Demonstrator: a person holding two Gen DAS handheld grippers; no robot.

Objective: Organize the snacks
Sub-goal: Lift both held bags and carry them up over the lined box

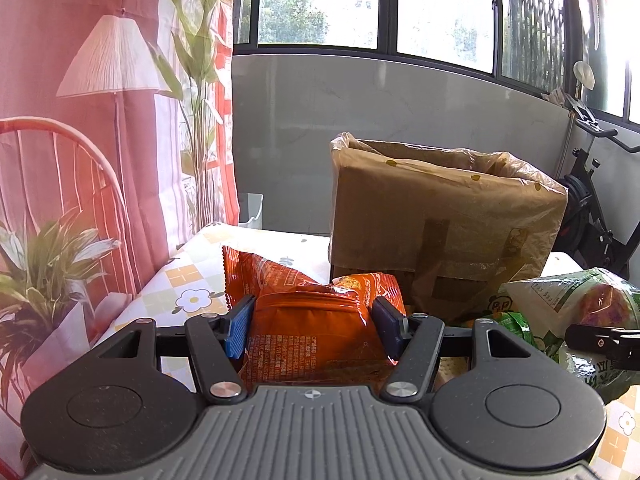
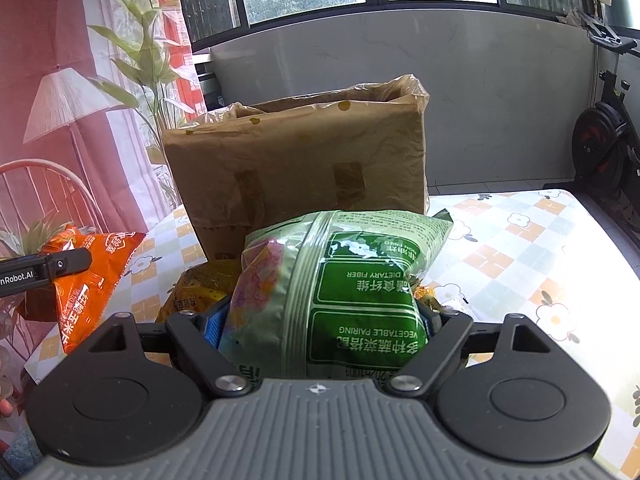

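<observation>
The left claw [image 1: 314, 330] pinched an orange snack bag [image 1: 304, 312]; the right claw [image 2: 320, 326] clamped a green bag [image 2: 340, 280] reading "VEGETABLE PAIRING" and "DIETARY FIBER". A lined cardboard box [image 2: 296, 160] stood just beyond both claws, with bare tablecloth [image 2: 520, 240] to the right.

A black exercise bike [image 2: 604, 136] stands beyond the bench's far right corner; a pink printed backdrop with lamp and plants [image 1: 100, 120] hangs along its left edge; dark-framed windows [image 1: 360, 4] behind.

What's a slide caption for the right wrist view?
Right gripper clamps a green snack bag before the lined cardboard box; left gripper holds an orange bag.
</observation>
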